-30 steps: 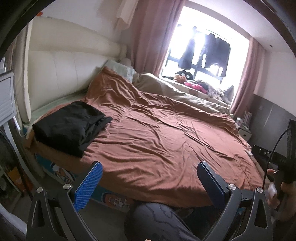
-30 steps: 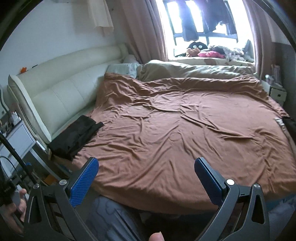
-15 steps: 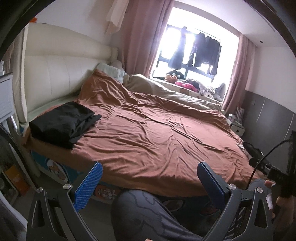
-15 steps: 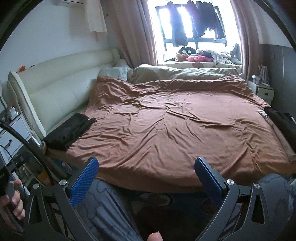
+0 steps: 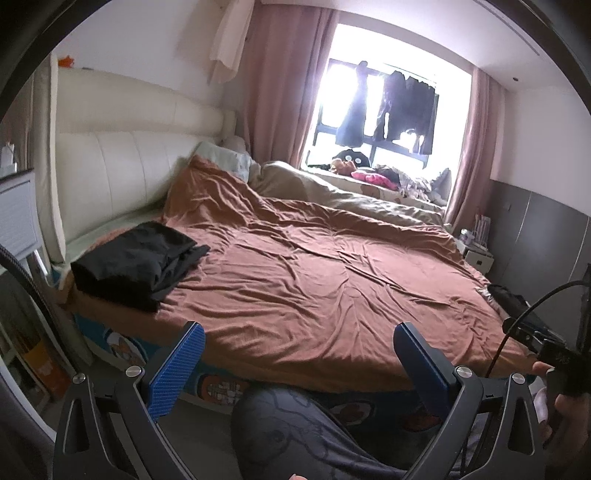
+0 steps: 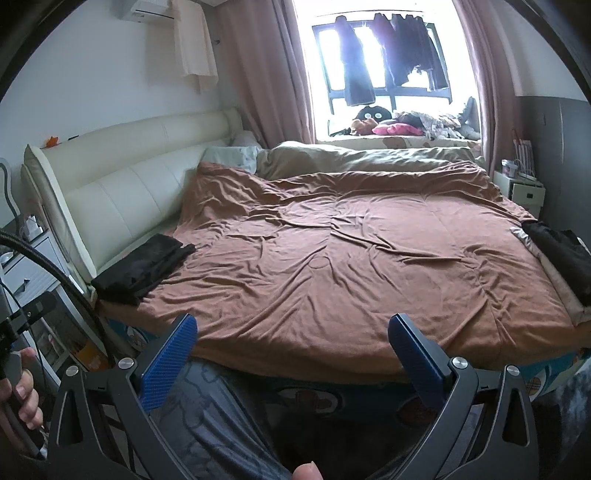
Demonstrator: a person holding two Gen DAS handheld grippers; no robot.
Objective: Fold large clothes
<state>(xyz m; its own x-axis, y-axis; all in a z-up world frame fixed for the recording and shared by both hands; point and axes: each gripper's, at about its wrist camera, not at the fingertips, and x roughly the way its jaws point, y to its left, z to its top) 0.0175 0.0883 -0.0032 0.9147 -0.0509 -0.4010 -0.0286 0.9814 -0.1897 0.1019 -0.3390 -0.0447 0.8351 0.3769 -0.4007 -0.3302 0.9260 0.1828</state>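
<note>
Neatly folded black garment (image 5: pixel 136 262) | on brown bedspread (image 5: pixel 314 288) | near headboard (image 5: pixel 122 166)

Bed (image 6: pixel 332 266) carries folded black clothes (image 6: pixel 144 264)

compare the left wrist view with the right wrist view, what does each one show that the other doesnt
Only the left wrist view shows the left gripper, open and holding nothing. Only the right wrist view shows the right gripper, also open and holding nothing, the air conditioner on the wall, and the full dark clothes pile at the bed's right edge. Both show the brown duvet, the folded black garment near the headboard, and clothes hanging at the window.
</note>
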